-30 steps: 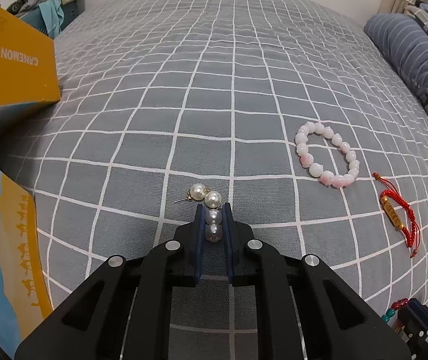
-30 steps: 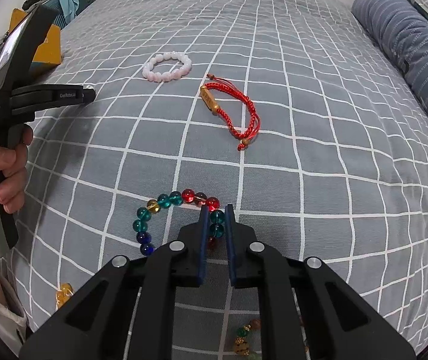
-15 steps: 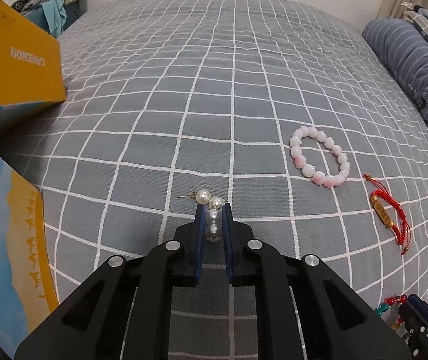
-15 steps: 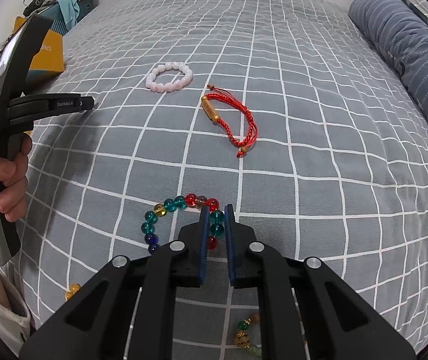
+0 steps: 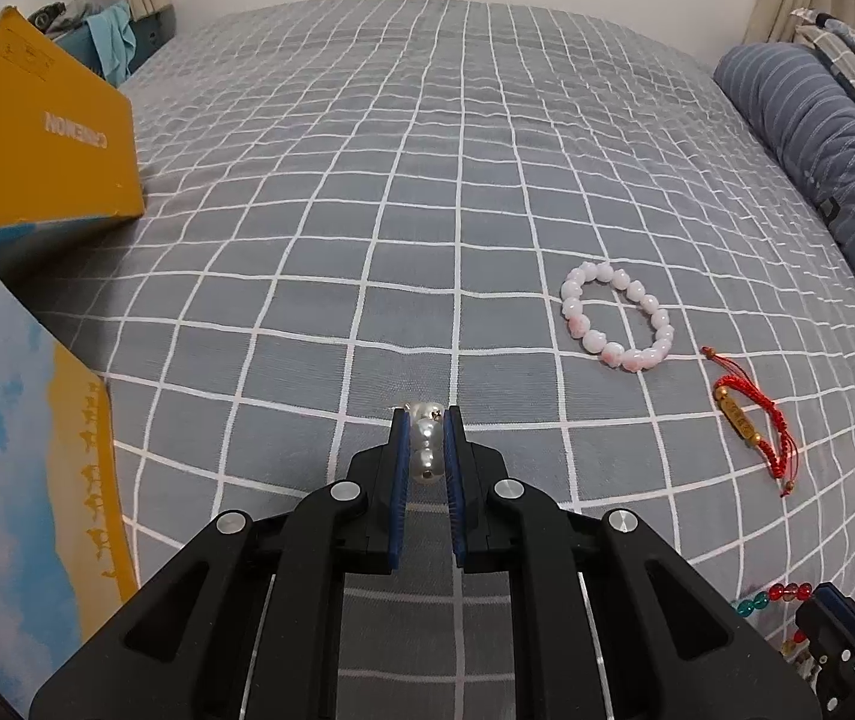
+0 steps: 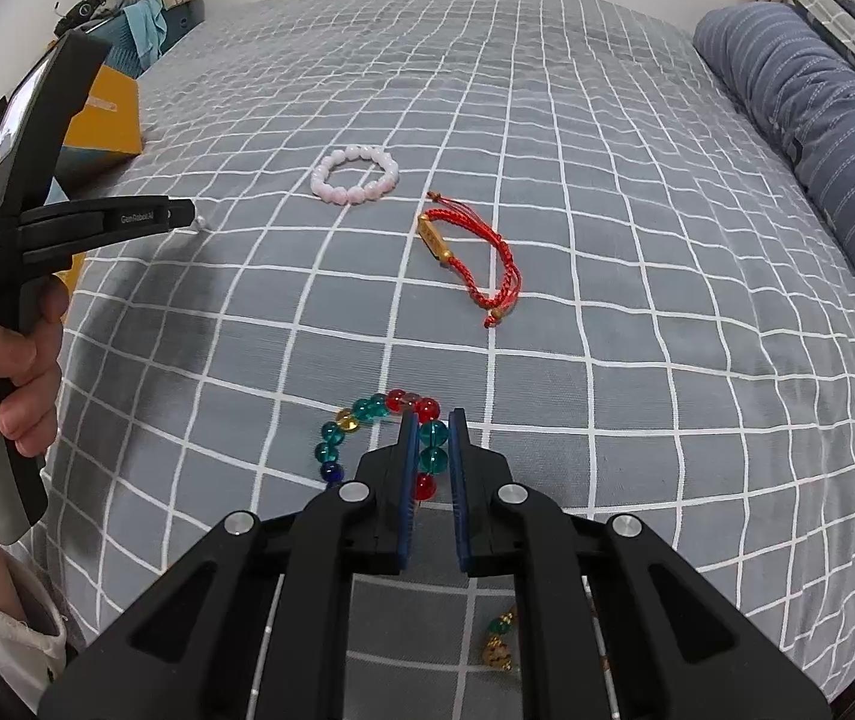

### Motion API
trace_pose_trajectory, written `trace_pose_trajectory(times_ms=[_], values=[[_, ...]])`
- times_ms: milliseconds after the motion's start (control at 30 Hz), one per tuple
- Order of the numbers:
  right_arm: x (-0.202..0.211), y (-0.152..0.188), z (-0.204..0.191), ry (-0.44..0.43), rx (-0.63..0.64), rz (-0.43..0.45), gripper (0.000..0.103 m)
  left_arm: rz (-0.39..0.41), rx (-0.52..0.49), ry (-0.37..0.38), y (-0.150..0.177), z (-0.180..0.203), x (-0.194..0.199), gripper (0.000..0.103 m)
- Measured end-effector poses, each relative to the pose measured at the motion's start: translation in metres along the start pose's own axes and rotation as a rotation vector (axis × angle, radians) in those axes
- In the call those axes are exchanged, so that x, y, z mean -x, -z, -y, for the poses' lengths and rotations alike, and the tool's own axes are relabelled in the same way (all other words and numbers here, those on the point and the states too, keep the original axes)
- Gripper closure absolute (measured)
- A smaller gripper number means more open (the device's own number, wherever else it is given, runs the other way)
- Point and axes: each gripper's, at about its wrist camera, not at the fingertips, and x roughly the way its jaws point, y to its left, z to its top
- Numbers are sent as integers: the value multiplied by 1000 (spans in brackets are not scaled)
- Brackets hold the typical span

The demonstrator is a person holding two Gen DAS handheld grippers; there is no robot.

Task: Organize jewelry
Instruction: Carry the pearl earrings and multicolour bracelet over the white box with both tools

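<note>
Grey checked bed: left tongs clamped on pearl piece; right tongs clamped on coloured bead bracelet. Pink bracelet and red cord bracelet lie ahead.

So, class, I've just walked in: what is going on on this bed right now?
A person is sorting jewelry on a grey checked bedspread with a handheld gripper in each hand. The left gripper is shut on a pearl piece. The right gripper is shut on a colourful bead bracelet. A pink bead bracelet and a red cord bracelet lie loose on the bed, untouched. An orange box sits to the left.
</note>
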Motion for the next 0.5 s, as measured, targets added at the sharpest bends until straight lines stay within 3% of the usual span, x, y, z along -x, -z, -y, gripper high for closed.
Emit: trace_pose_trajectory(times_ms=[500], values=[[34,3,-14,-2,11,48,94,36,-8,9,8,-6,38,92]])
